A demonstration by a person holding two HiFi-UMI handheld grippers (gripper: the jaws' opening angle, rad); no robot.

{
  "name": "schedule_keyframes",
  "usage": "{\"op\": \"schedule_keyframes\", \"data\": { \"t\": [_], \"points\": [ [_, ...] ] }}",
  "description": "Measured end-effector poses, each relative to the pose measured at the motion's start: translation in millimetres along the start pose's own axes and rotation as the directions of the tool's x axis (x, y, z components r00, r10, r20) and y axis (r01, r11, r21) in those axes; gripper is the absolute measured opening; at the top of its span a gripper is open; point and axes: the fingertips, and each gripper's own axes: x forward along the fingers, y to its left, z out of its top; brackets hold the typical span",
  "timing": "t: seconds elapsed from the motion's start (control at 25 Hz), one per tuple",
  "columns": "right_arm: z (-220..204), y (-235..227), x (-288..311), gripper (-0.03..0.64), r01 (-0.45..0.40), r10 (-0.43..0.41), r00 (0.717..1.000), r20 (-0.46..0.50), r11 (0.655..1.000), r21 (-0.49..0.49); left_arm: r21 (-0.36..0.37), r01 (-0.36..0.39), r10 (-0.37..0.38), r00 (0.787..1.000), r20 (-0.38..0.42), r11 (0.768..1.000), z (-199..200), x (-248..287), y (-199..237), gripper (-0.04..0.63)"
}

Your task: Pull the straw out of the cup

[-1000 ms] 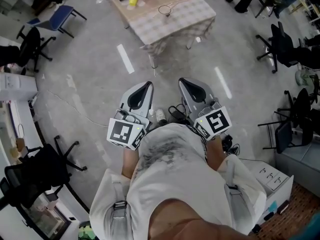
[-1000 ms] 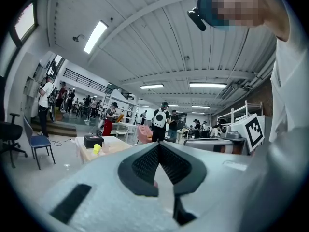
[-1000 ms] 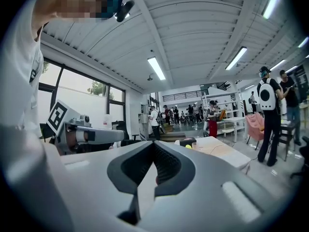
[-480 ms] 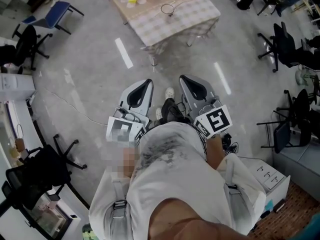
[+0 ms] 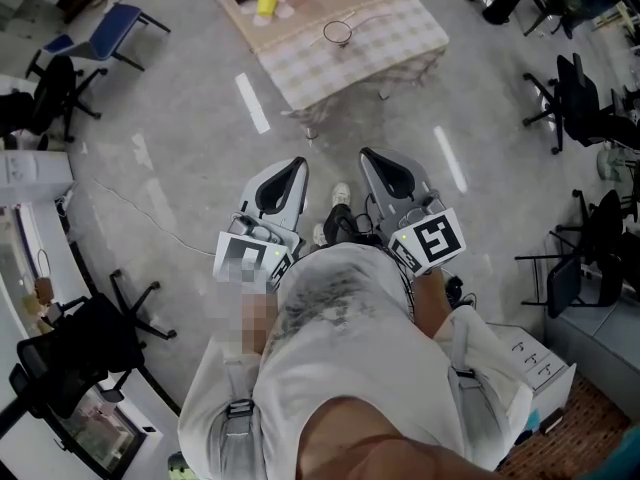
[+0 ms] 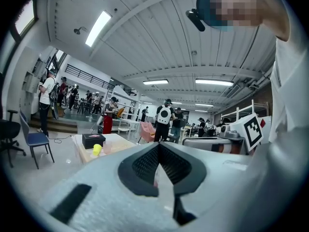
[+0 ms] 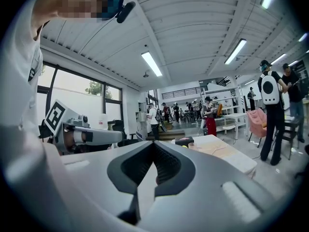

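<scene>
Left gripper point(image 5: 290, 175) and right gripper point(image 5: 380, 168), both closed and empty, have been carried nearer the table point(image 5: 400, 43) at 12 o'clock where the cup point(image 5: 337, 33) is set; straw not yet reached.

Clear cup point(image 5: 337, 33) upright on checked table point(image 5: 395, 40).

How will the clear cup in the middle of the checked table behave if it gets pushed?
The clear cup looks thin-rimmed and see-through, so probably light and easy to tip. It stands on a checked tablecloth, which may bunch rather than let it slide. Whether it is glass or plastic cannot be told.
</scene>
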Motion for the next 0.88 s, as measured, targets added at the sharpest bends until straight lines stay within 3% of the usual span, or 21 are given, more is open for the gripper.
{"op": "schedule_keyframes", "data": {
  "t": [0.88],
  "points": [
    [25, -109, 47, 0.009, -0.050, 0.049, 0.998, 0.027, 0.999, 0.021, 0.038, -0.056, 0.056, 0.998, -0.018, 0.998, 29, 109, 27, 0.006]
  ]
}}
